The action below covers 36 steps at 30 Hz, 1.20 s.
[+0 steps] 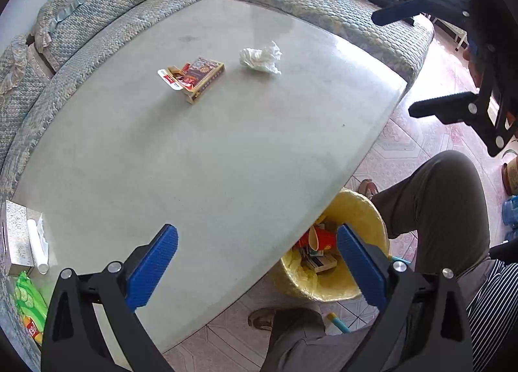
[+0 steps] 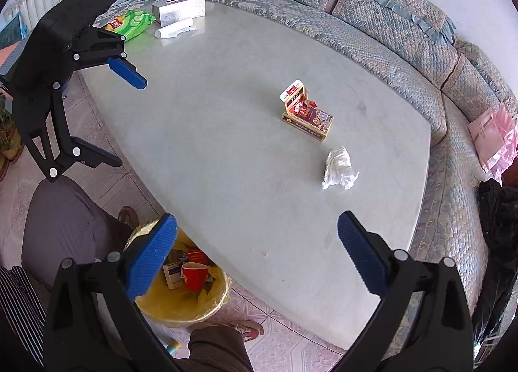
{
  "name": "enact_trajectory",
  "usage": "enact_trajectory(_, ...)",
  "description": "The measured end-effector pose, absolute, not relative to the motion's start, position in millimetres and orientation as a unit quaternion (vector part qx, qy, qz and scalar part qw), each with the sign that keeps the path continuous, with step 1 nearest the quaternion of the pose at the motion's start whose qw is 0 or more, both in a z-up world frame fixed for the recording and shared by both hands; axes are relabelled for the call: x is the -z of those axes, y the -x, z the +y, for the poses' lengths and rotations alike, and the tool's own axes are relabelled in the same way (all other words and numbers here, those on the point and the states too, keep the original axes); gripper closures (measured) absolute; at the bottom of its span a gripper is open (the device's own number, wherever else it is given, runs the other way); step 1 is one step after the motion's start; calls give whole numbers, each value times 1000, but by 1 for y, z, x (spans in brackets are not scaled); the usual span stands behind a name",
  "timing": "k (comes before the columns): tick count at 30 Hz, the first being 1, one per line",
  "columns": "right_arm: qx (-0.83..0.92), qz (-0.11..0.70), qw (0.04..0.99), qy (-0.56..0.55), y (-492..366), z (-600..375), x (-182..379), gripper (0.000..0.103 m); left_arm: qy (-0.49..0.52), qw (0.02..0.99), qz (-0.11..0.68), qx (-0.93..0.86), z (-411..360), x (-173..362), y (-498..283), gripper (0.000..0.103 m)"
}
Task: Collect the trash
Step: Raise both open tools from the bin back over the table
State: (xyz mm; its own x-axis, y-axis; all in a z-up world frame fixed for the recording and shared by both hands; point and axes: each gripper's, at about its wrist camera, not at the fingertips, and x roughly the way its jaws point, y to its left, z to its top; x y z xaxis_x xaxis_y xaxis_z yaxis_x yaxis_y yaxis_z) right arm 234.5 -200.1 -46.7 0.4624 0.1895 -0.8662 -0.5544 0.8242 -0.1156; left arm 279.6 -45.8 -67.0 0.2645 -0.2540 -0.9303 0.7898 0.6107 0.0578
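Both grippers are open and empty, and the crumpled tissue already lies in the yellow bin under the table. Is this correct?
Not quite. The crumpled tissue lies on the table, beside the card box, as the right wrist view shows. The left gripper and right gripper are open and empty.

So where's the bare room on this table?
Most of the table is bare: the whole near half, from the card box and tissue to the bin-side edge. The far corner by the tissue box and green packet is crowded.

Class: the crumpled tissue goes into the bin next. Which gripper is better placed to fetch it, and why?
Probably right. The right gripper is open and empty, and the tissue lies nearer it; the card box lies nearer the left gripper.
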Motion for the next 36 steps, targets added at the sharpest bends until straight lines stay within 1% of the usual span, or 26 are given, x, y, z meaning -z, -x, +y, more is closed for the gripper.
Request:
enact_trajectory(5,-220,469,828,214,-242,-196,39,6,-280,757,486,335,-52,45,-289,7)
enact_trajectory(14,-190,464,839,214,-262,-211,31,6,-282,788,476,271,-61,37,-319,7)
enact_trajectory(19,-165,467,845,203,-279,-224,31,6,-264,802,477,245,-68,40,-346,7)
enact_trajectory(36,-149,502,832,184,-324,-251,70,6,-307,787,472,252,-119,81,-410,7)
